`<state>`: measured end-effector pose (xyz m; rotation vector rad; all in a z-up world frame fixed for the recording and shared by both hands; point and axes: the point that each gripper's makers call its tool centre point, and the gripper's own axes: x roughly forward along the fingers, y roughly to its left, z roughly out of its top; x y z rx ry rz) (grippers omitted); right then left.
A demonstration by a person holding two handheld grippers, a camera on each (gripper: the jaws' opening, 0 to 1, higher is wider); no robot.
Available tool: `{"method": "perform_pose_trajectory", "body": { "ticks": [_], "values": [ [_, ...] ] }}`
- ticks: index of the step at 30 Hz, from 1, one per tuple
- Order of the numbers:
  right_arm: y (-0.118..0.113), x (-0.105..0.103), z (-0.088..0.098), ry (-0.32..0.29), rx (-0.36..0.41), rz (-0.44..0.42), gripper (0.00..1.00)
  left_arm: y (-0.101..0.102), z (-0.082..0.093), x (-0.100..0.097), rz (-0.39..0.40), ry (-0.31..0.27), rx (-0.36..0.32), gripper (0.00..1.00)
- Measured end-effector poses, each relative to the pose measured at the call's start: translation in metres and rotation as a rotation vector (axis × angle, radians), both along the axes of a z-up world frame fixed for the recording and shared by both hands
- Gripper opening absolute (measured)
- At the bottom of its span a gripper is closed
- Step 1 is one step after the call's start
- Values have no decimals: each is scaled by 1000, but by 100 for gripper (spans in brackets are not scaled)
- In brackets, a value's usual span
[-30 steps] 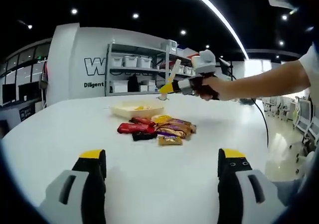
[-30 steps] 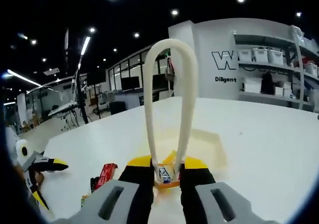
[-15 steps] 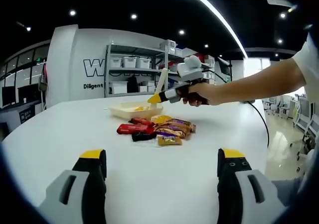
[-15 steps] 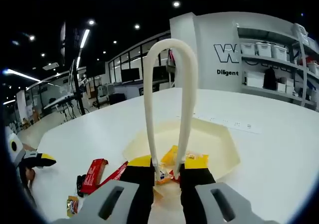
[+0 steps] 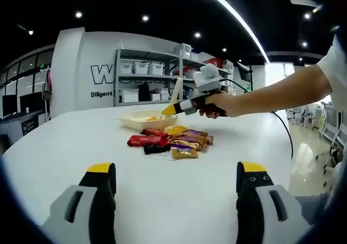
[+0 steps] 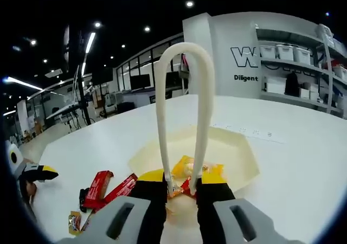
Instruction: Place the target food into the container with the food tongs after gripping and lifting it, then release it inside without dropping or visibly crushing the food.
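My right gripper point(image 6: 182, 178) is shut on the cream food tongs point(image 6: 201, 103), whose loop rises up the right gripper view. A small orange-red snack packet point(image 6: 180, 189) sits between the tong tips, low over the near part of the cream tray point(image 6: 241, 152). A yellow packet point(image 6: 187, 164) lies in that tray. In the left gripper view, the right gripper point(image 5: 176, 108), held by a hand, points the tongs point(image 5: 176, 90) down over the tray point(image 5: 135, 120). My left gripper point(image 5: 177, 171) stands open near the table's front, holding nothing.
A pile of snack packets point(image 5: 173, 137) lies on the white table point(image 5: 65, 146) just in front of the tray; red ones point(image 6: 102, 186) show left of the tongs. The left gripper point(image 6: 33, 173) sits at the far left. Shelves with bins point(image 5: 142, 68) stand behind.
The right gripper has come down and forward with the tongs, from above the tray to low over its near part. The left gripper has not moved.
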<state>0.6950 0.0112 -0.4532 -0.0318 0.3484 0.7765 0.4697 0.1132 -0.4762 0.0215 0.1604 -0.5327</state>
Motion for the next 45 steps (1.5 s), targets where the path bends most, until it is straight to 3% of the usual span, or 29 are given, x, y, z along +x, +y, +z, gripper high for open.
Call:
{"method": "perform_pose_trajectory", "body": {
  "ticks": [4, 10, 19, 21, 25, 34, 45],
  "values": [
    [2, -16, 14, 4, 59, 28, 14, 0, -1, 0, 0, 2, 4, 91],
    [-3, -42, 25, -2, 72, 94, 15, 1, -1, 0, 4, 2, 1, 91],
    [-13, -83, 23, 17, 75, 158, 16, 2, -4, 2, 15, 15, 18, 90],
    [-13, -93, 21, -2, 62, 167, 16, 1, -2, 2, 14, 6, 14, 91],
    [-10, -104, 19, 1, 54, 188, 17, 1, 0, 0, 12, 25, -32, 92],
    [-11, -116, 8, 9, 17, 197, 17, 1, -2, 0, 17, 4, 20, 91],
    [-5, -125, -5, 13, -41, 191, 20, 1, -4, 1, 21, 20, 28, 89]
  ]
}}
